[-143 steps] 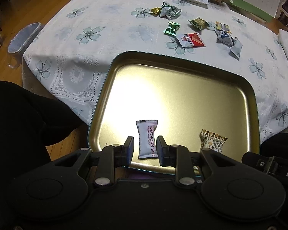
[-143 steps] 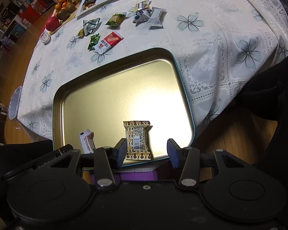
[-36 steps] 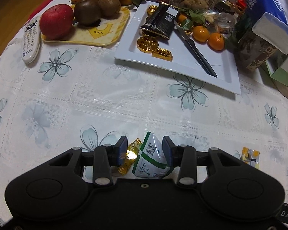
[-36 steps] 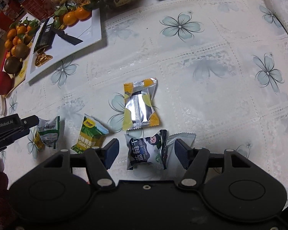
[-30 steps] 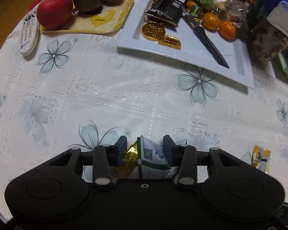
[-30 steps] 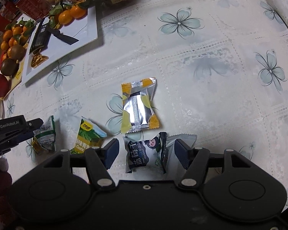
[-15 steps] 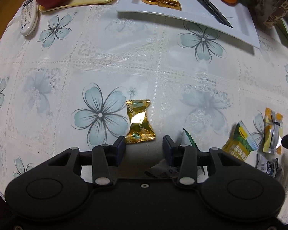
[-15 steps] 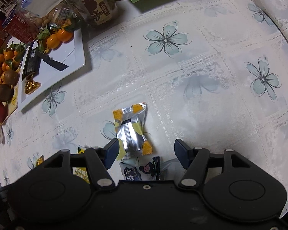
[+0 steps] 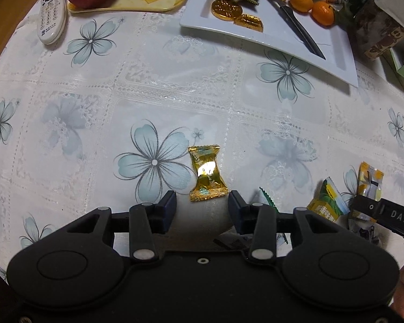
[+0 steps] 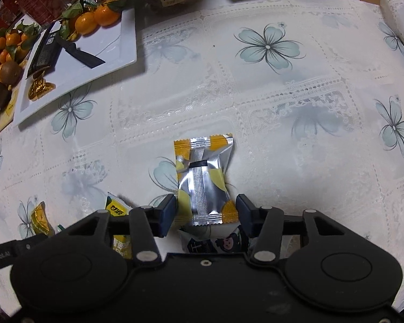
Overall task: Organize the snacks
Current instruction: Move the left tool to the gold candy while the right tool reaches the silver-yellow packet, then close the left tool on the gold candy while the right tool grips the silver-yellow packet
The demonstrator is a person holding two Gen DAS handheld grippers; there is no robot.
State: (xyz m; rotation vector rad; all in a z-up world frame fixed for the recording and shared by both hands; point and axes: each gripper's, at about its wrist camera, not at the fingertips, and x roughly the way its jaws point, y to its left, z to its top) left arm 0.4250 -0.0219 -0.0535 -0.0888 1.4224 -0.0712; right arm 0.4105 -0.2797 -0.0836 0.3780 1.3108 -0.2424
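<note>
My left gripper (image 9: pixel 202 206) is open and empty. A gold-wrapped candy (image 9: pixel 206 173) lies on the flowered tablecloth just ahead of its fingertips. A green-edged packet (image 9: pixel 266 202) peeks out beside its right finger. My right gripper (image 10: pixel 205 211) is open, its jaws on either side of the near end of a silver and yellow snack packet (image 10: pixel 202 180); I cannot tell if they touch it. A blue and white cartoon packet (image 10: pixel 218 242) lies under that gripper. A yellow-green packet (image 10: pixel 118 212) lies to its left and also shows in the left wrist view (image 9: pixel 327 204).
A white rectangular plate (image 9: pixel 272 37) with gold coins, a knife and oranges stands at the back. A yellow tray (image 9: pixel 137 2) with an apple and a white remote (image 9: pixel 52 18) lie back left. Boxes and jars crowd the far right.
Both grippers moved from the gold tin out over the table. In the last second the left gripper backed off the white-green packet, and the right advanced from the cartoon packet to the silver-yellow one.
</note>
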